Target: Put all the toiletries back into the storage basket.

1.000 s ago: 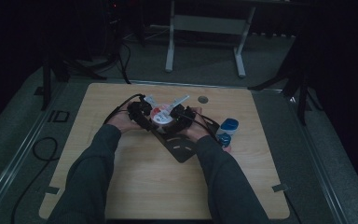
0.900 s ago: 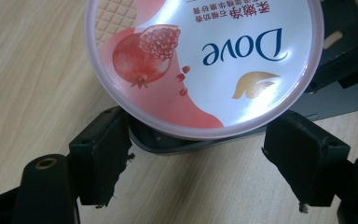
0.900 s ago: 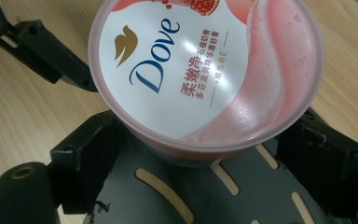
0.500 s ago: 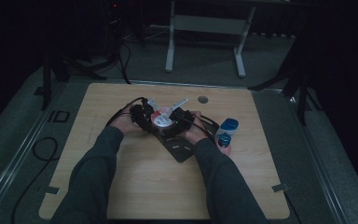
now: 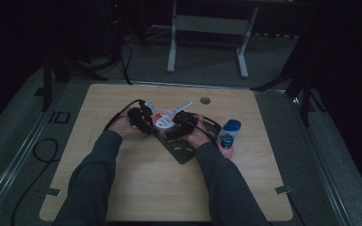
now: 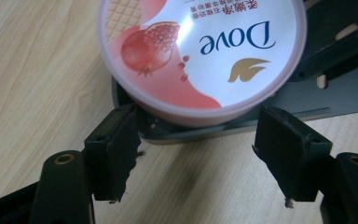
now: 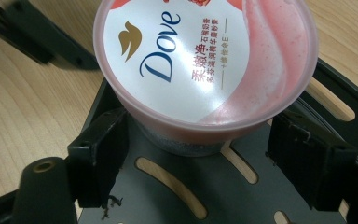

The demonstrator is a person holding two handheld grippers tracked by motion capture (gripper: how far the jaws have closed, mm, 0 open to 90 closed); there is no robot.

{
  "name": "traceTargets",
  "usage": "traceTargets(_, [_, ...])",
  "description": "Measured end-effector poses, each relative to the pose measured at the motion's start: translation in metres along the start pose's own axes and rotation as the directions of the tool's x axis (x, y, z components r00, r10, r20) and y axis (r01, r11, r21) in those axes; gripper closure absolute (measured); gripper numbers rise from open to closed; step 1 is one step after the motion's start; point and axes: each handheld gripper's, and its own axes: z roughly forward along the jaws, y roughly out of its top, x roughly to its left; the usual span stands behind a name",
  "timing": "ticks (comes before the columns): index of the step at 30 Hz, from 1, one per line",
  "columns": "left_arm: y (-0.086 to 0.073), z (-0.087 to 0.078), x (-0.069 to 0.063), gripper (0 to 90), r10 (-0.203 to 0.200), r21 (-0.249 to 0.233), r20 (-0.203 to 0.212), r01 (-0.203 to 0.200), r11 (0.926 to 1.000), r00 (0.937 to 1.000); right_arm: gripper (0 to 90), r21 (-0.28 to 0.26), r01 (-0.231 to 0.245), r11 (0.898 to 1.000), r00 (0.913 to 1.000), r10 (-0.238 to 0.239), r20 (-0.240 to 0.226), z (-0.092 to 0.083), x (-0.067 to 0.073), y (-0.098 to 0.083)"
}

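High view shows you the pale wooden bench (image 5: 136, 188) with a black slotted metal plate (image 5: 184, 151) near its middle, reaching toward the right edge. On that plate stands the round pink Dove jar with its white pomegranate-print lid (image 5: 163, 122). Your left gripper (image 6: 196, 154) and right gripper (image 7: 205, 158) flank it from opposite sides; both have just been closing, yet the pads stand clear of the jar wall, holding nothing. A lopsided squeeze may tip or slide the jar off the plate toward the small blue bottle (image 5: 231, 127) near the bench's right edge.

Dim room, grey floor (image 5: 202, 66), seemingly metal stand (image 5: 207, 23).
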Motion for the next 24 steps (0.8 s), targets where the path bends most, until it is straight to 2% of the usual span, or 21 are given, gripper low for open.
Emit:
traceTargets(3, [-0.005, -0.003, 0.001, 31.4, -0.017, -0.009, -0.003, 0.017, 0.9998, 0.9999, 21.3, 0.007, 0.01, 1.0, 0.9998, -0.01, 0.016, -0.001, 0.002, 0.0])
traceTargets(5, [-0.007, -0.006, 0.0, 33.7, -0.026, -0.036, -0.012, 0.026, 0.999, 0.9996, 23.8, 0.004, -0.001, 1.0, 0.9996, 0.001, 0.029, -0.004, 0.004, -0.001])
traceTargets(7, [-0.009, -0.01, 0.0, 36.0, -0.044, -0.061, -0.002, 0.044, 0.9972, 0.999, 27.4, -0.001, -0.005, 1.0, 0.9992, 0.005, 0.04, -0.006, 0.006, -0.003])
traceTargets(9, [-0.011, -0.012, 0.0, 38.2, -0.048, -0.06, -0.006, 0.048, 0.997, 0.9988, 28.9, 0.005, -0.007, 1.0, 0.9983, 0.007, 0.059, -0.007, 0.009, -0.005])
traceTargets(14, [-0.013, -0.018, 0.0, 45.4, -0.063, -0.074, -0.02, 0.062, 0.9953, 0.9978, 36.0, 0.005, -0.051, 0.999, 0.9972, 0.051, 0.055, -0.008, 0.016, -0.012])
traceTargets(18, [-0.014, -0.023, -0.004, 52.5, -0.07, -0.088, -0.029, 0.067, 0.9939, 0.9971, 42.8, 0.01, -0.088, 0.996, 0.9933, 0.087, 0.076, -0.009, 0.022, -0.019])
traceTargets(19, [-0.015, -0.025, -0.005, 53.9, -0.085, -0.102, -0.025, 0.082, 0.9915, 0.9961, 44.6, 0.012, -0.093, 0.996, 0.9919, 0.092, 0.087, -0.01, 0.024, -0.021])
traceTargets(21, [-0.018, -0.027, -0.005, 55.5, -0.094, -0.119, 0.0, 0.093, 0.9885, 0.9956, 48.1, 0.013, -0.084, 0.996, 0.9927, 0.082, 0.088, -0.012, 0.031, -0.024])
traceTargets(22, [-0.019, -0.026, -0.006, 56.3, -0.105, -0.115, -0.009, 0.103, 0.9881, 0.9945, 49.6, 0.013, -0.078, 0.997, 0.9922, 0.077, 0.099, -0.013, 0.034, -0.026])
traceTargets(24, [-0.021, -0.027, -0.007, 57.0, -0.104, -0.118, 0.001, 0.103, 0.9876, 0.9946, 52.3, 0.016, -0.065, 0.998, 0.9935, 0.063, 0.095, -0.016, 0.041, -0.03])
